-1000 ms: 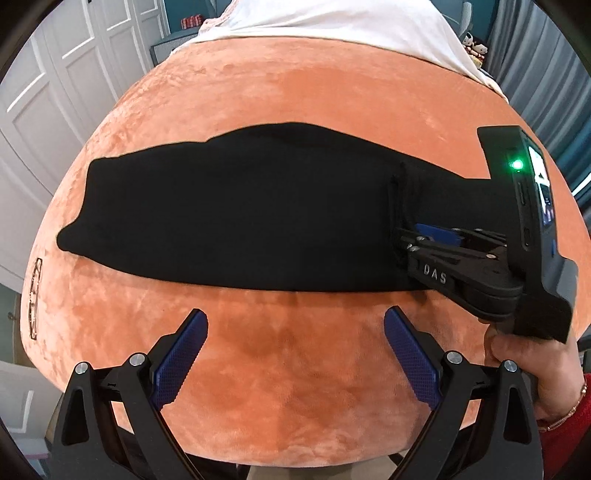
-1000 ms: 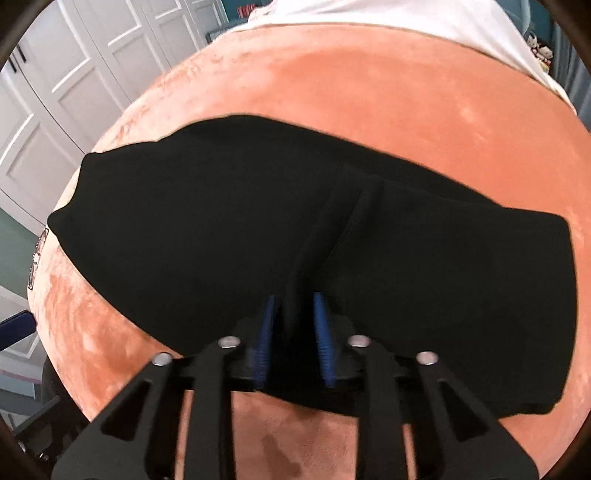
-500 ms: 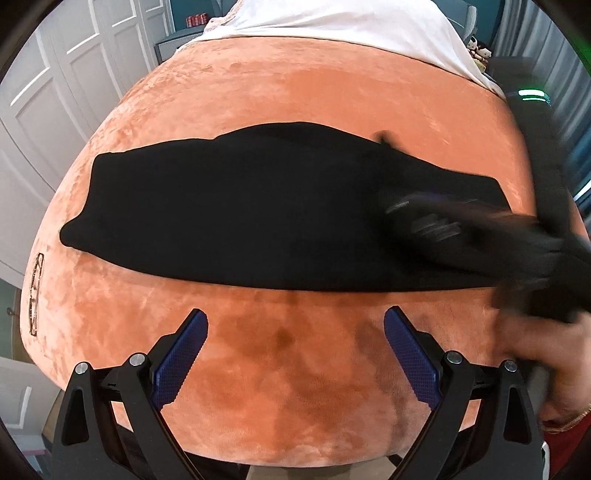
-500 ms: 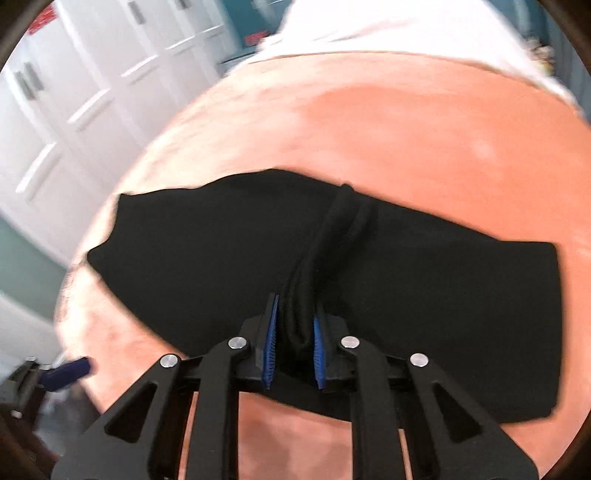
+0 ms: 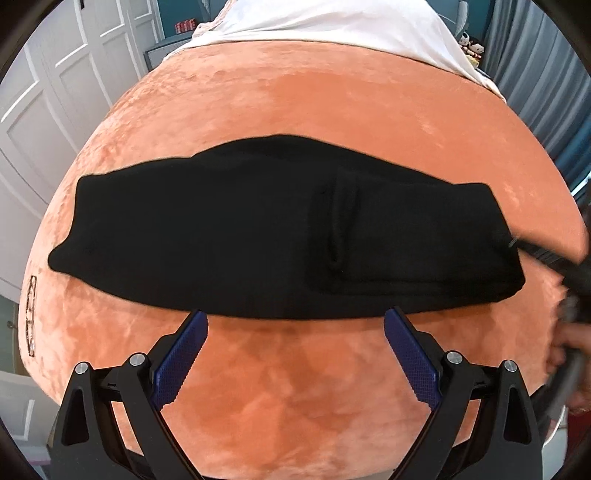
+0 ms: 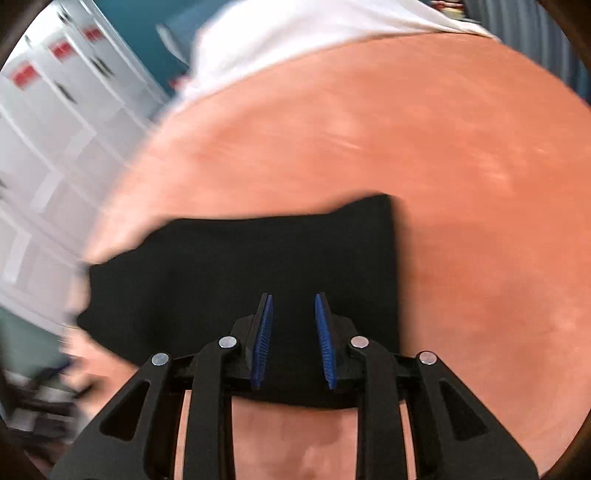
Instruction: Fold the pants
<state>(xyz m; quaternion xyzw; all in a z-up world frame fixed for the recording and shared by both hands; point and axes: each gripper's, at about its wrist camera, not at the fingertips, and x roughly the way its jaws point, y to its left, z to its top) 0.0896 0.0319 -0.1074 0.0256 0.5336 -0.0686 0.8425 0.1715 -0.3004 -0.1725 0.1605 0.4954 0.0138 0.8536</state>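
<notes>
Left wrist view: black pants [image 5: 258, 229] lie lengthwise on the orange bed [image 5: 332, 103]; left tongs [image 5: 293, 354] released, right tongs [image 6: 293, 339] nearly closed, empty, having just been closing.

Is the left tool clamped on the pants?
No: the left tool stands wide open above the orange blanket, its blue pads just short of the near edge of the black pants.

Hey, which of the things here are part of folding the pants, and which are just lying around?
For the job: black pants; left gripper; right gripper, jaws just closing further, no fold visibly pinched.
Just around: orange blanket; white sheet; wardrobe doors; grey curtain; small figurines.
</notes>
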